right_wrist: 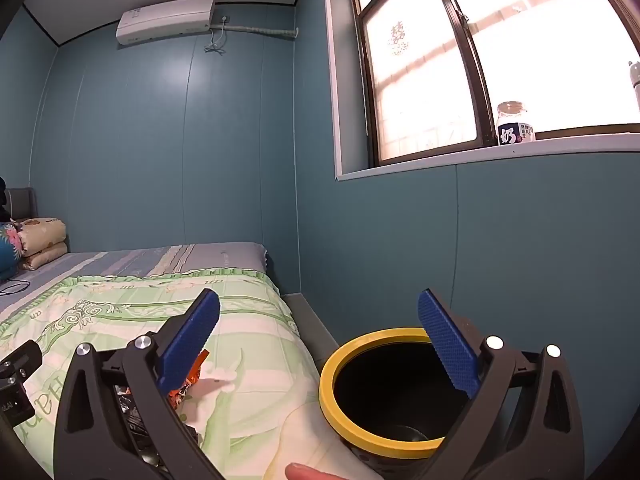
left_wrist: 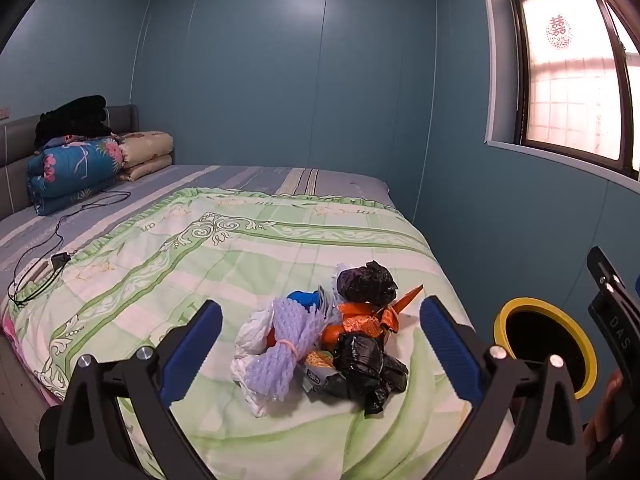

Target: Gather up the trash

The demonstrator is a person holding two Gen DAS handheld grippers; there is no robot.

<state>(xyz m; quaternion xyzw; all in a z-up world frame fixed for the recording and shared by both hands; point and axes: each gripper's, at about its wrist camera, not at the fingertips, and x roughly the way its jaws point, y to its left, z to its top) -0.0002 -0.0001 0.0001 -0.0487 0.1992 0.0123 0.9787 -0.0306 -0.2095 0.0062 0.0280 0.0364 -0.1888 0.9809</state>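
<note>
Green quilt (left_wrist: 248, 248) bears trash pile (left_wrist: 320, 340), half-hidden rightward; both tongs (left_wrist: 322, 334) (right_wrist: 320, 336) gape wide, empty.

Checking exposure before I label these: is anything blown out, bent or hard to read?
Right wrist: the window is blown out to near white, and the bin interior is almost black. Left wrist: the window is pinkish and softer, the trash pile evenly lit. Both: fisheye bends the walls and frames.

A home bedroom: bed (left_wrist: 280, 184), folded quilts (left_wrist: 76, 168), wall air conditioner (right_wrist: 166, 20).
</note>
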